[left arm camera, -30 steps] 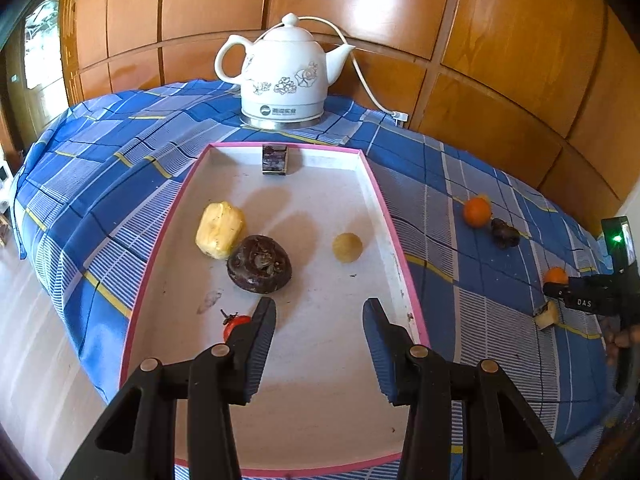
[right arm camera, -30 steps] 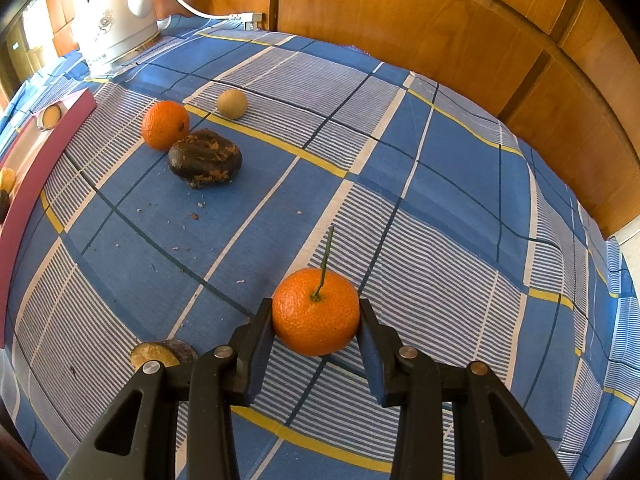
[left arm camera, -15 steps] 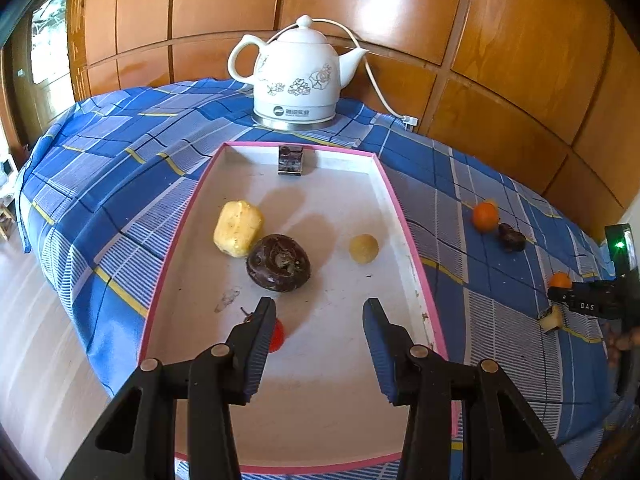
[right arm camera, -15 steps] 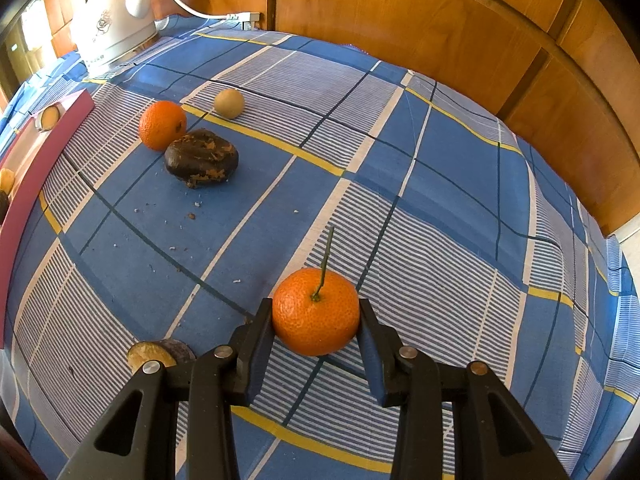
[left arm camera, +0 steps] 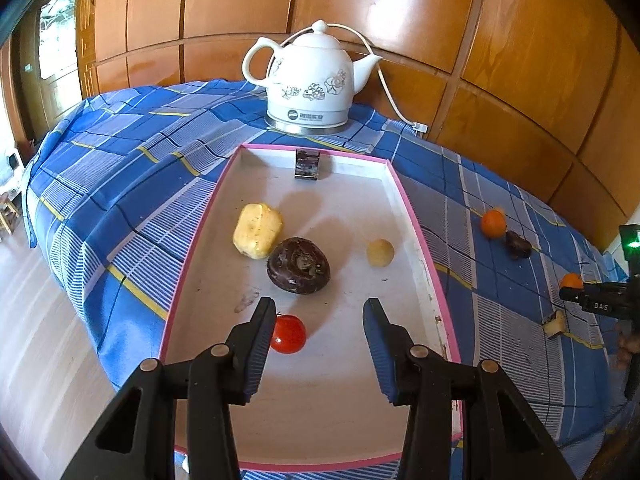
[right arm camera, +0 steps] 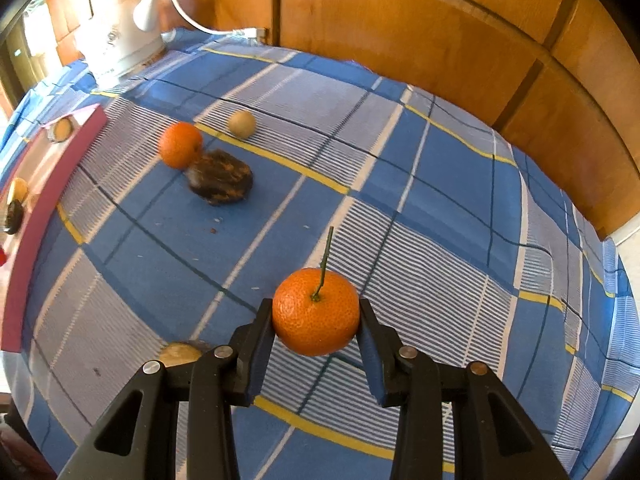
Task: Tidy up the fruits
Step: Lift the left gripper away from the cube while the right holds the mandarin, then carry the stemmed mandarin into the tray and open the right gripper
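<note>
Little has changed: the right gripper [right arm camera: 316,314] still clamps its fingers on the stemmed orange [right arm camera: 316,311] well right of the pink-rimmed tray [left arm camera: 412,224], while the left gripper [left arm camera: 320,308] has drawn back over the tray, fingers apart and empty, so delivery remains.

You've got glossy varnished wood panels [left arm camera: 400,12] behind a woven checked cloth [right arm camera: 440,200], matt and a bit rumpled. The kettle [left arm camera: 308,80] looks like shiny glazed ceramic on a metal base. Tray [left arm camera: 416,232] floor is matt, scuffed white. Your tangerine [right arm camera: 316,312] has pebbly, slightly shiny peel; the tomato [left arm camera: 289,334] is smooth and glossy.
</note>
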`<state>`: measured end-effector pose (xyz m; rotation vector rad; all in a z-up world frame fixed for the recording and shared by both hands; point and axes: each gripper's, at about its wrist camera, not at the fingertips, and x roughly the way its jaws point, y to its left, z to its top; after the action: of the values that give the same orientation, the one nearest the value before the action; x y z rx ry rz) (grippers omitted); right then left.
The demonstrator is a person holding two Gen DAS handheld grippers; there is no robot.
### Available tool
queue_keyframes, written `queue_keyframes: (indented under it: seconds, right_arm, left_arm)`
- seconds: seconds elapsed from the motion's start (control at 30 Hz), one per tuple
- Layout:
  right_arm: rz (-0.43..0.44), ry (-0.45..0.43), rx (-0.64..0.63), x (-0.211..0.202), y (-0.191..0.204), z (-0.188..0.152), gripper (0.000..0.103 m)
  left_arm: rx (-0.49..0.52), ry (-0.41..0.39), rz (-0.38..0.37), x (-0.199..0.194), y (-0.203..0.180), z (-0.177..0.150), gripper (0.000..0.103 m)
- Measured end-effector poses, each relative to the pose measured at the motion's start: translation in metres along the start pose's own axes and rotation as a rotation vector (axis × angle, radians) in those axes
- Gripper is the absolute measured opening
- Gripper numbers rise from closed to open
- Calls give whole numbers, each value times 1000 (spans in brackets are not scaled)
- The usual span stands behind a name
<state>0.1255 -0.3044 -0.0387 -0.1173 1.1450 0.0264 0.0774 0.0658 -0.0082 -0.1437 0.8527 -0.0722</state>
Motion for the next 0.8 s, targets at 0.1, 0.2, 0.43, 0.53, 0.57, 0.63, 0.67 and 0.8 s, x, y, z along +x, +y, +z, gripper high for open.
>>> queue_keyframes:
  seconds: [0.1,0.2,0.43,0.53,0.57,0.63,0.67,0.8]
  right_arm:
    - [15,-16,-27,-9,11,2,40]
    - [56,-35,-50,-19,24,4,40]
    - [184,-83,-150,-38,88,12,40]
    - [236,-98,-190,-45,117,15,40]
    - [254,-103,-202,-48,126,16,40]
    - [293,-110,-225,-53,143,16,40]
    - [314,-112,-240,-55,154,17,40]
    - [375,-112,-285,-60,186,21,40]
  left_arm:
    - [-3,-3,-1,-1,1,1,46]
    - [-7,-8,-2,-1,2,2,46]
    - [-18,-14,-3,-3,7,3,46]
    - [-22,-13,4,-3,12,1,46]
    - [-27,-11,6,-3,15,0,46]
    - [-36,-11,10,-3,19,-1,46]
    - [-42,-11,14,-2,21,-1,46]
    - [-55,-12,21,-2,27,-1,46]
